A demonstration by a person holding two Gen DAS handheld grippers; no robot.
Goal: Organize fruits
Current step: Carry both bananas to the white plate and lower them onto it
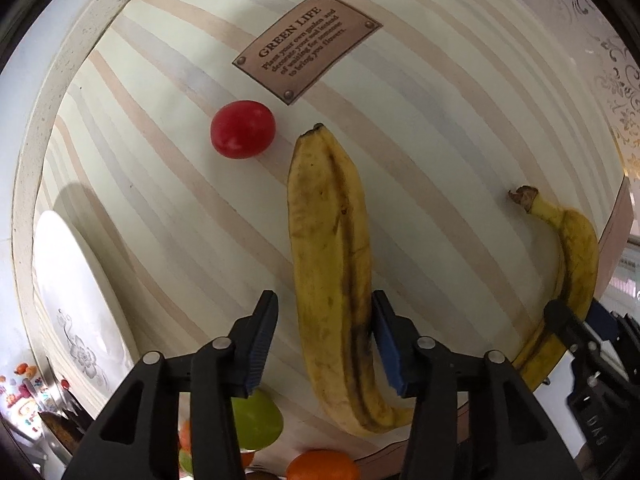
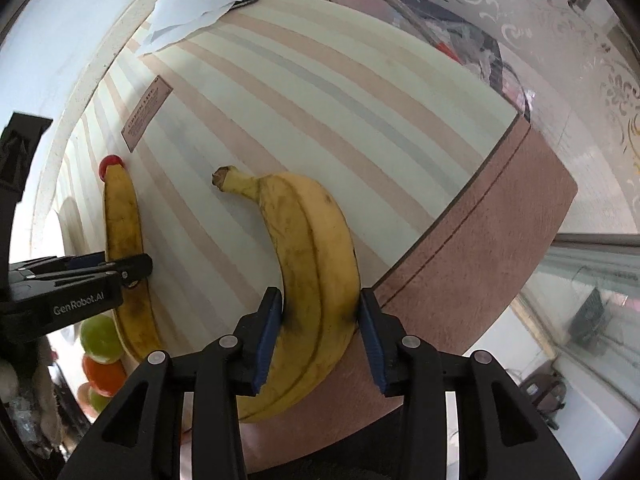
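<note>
Now you are holding one hand-held gripper in each hand over the striped surface (image 2: pixel 320 92). Your left hand-held gripper (image 1: pixel 324 344) is standing wide around the longer banana (image 1: pixel 332 264): the right pad is touching the peel, while the left pad is staying apart from it with a gap. This banana is lying on the surface with its dark tip pointing away from you, and its near end is reaching the near edge of the surface. A red round fruit (image 1: pixel 243 129) is sitting just beside that far tip, near the brown printed label (image 1: pixel 306 46).

Your right hand-held gripper (image 2: pixel 320 336) is closing on the second banana (image 2: pixel 308 248), with both blue pads pressing against its sides. This banana is lying at the near right corner of the surface, its stem pointing away from you and its lower end hanging past the near edge.

A green fruit (image 1: pixel 256 424) and an orange fruit (image 1: pixel 322 466) are showing below the near edge. A white plate (image 1: pixel 76 300) is resting at the left edge.
</note>
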